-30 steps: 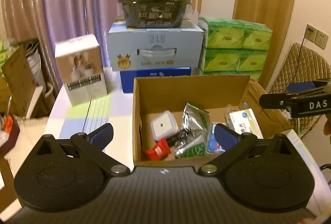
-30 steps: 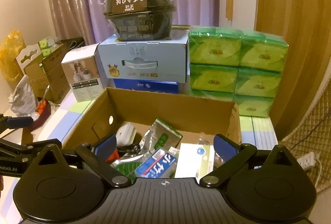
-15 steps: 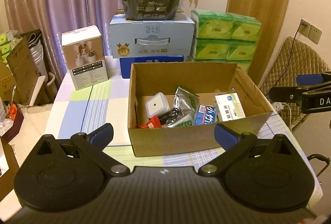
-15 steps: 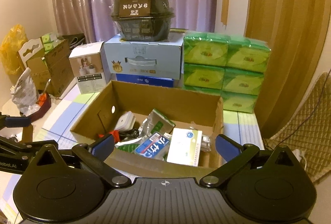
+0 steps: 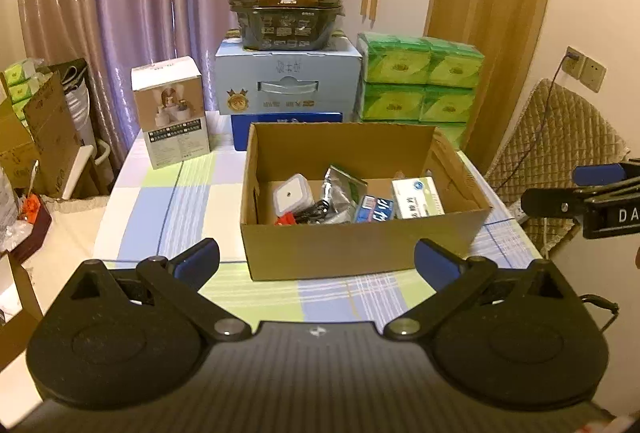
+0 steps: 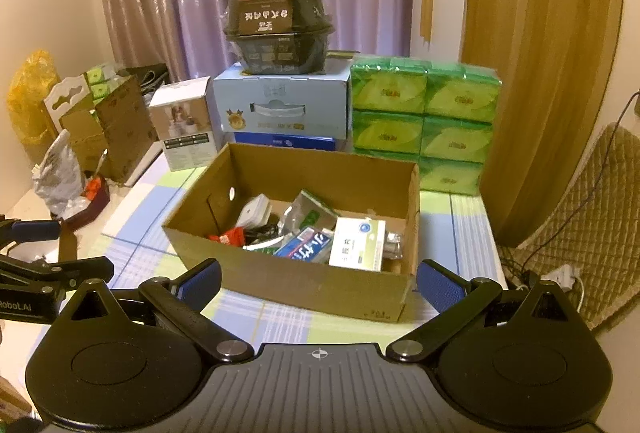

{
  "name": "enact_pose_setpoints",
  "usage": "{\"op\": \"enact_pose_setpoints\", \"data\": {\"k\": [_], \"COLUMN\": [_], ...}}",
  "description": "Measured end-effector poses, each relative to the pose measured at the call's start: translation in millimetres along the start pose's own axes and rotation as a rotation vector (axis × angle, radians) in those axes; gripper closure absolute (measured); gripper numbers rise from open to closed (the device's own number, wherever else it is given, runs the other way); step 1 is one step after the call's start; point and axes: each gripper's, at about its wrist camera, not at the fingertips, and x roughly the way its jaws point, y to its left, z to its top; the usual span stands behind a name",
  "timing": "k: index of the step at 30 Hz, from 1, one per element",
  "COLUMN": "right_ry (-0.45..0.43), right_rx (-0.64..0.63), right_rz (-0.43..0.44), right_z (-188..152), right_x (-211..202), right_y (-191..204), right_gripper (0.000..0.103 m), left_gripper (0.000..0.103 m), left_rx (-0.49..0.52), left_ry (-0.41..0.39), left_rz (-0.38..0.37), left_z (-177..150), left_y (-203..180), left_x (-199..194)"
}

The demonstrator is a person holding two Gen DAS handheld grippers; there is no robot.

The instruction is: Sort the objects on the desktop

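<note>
Over the last second both grippers had drawn back from the cardboard box (image 5: 360, 233), so it sat farther off on the checked tablecloth (image 5: 172, 209). The left gripper (image 5: 316, 259) and right gripper (image 6: 318, 279) were both spread wide and carried nothing. The white medicine box (image 6: 358, 243), blue packet (image 6: 306, 243), silver-green pouch (image 5: 344, 189) and white adapter (image 5: 292, 195) lay inside the box, so the sorting looked finished.
</note>
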Motion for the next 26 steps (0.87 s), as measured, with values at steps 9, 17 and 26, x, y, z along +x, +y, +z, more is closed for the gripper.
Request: {"op": "enact_pose_setpoints", "data": {"k": [9, 17, 26], "right_ry": [0.001, 0.015, 0.034], "right_rx": [0.000, 0.000, 0.010], "right_rz": [-0.003, 0.009, 0.012], "right_z": [-11.9, -23.0, -33.8], "right_x": [-24.7, -36.5, -28.9], "right_y": [3.8, 5.3, 2.6], "right_gripper": [0.002, 0.002, 0.002], "left_gripper": [0.001, 0.001, 0.001], "left_rx": [0.012, 0.020, 0.012], "left_ry": [0.005, 0.010, 0.000], "left_rz": [0.004, -0.001, 0.001], "left_z": [-12.0, -18.5, -21.9], "left_y": [-9.0, -17.0, -21.3], "left_x": [-16.7, -26.9, -24.8]}}
